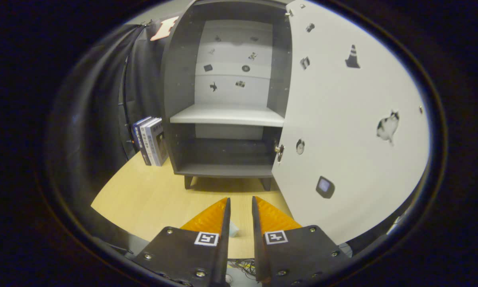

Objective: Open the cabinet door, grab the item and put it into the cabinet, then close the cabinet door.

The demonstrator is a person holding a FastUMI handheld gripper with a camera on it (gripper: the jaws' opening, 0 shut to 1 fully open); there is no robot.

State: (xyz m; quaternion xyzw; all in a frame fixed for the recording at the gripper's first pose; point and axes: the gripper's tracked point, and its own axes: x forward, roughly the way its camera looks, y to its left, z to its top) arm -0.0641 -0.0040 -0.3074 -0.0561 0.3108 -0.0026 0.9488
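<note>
Gripper (241, 211) low over the wooden tabletop (143, 199), fingers nearly together with a narrow gap, squeezing nothing. Small pale item (234, 229) on the tabletop, peeking between the fingers, too hidden to identify. Ahead of it, cabinet (227, 99) standing open, door (350, 131) swung wide to its right, shelf (227, 115) bare. Probably grab time: spread the fingers, straddle the item squarely, then close. Plenty of room below the shelf; door edge close on the right, books (151, 139) tight against the cabinet's left.

The cabinet (227, 119) stands at the tabletop's (151, 199) back edge, its door (342, 131) swung open rightward, books (151, 139) upright against its left side, a shelf (227, 115) inside.
</note>
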